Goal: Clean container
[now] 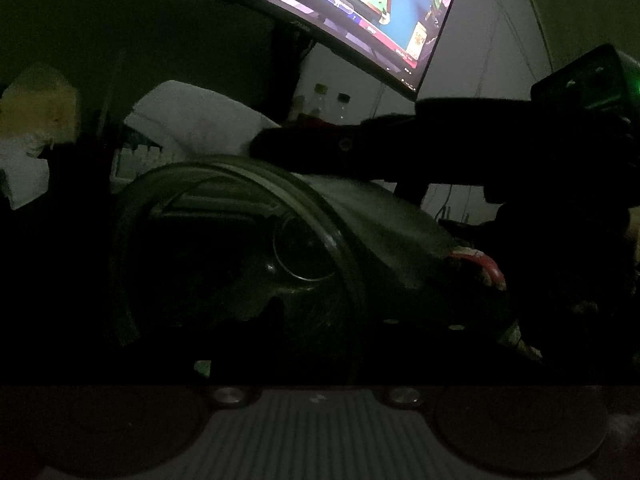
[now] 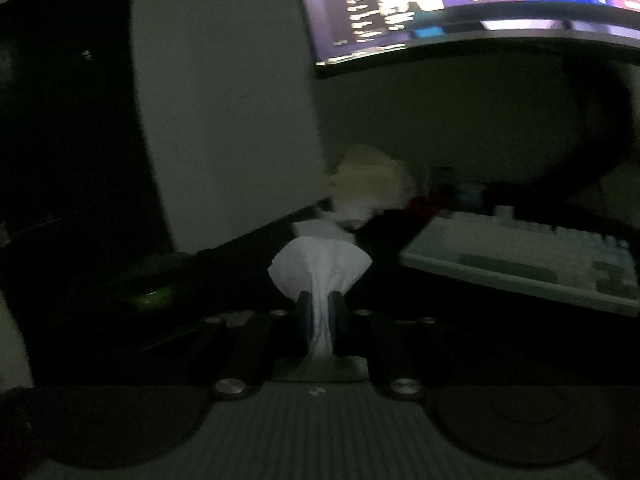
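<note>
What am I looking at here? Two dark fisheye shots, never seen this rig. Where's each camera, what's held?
There is no robot: a person holds a two-finger claw in each hand, and each claw carries a fisheye camera looking forward along its fingers. The grey ribbed block at the bottom of both pictures is the tool's own body.

Left wrist view: a clear container fills the frame, tilted on its side with its round opening toward the camera. It seems to be held by the left claw, but the fingers are lost in the dark. The dark bar crossing above it is the right claw.

Right wrist view: the right claw is shut on a white tissue, which fans out beyond the fingertips.

On the desk behind: a white keyboard and a lit curved monitor. The rest is too dim or blurred.
</note>
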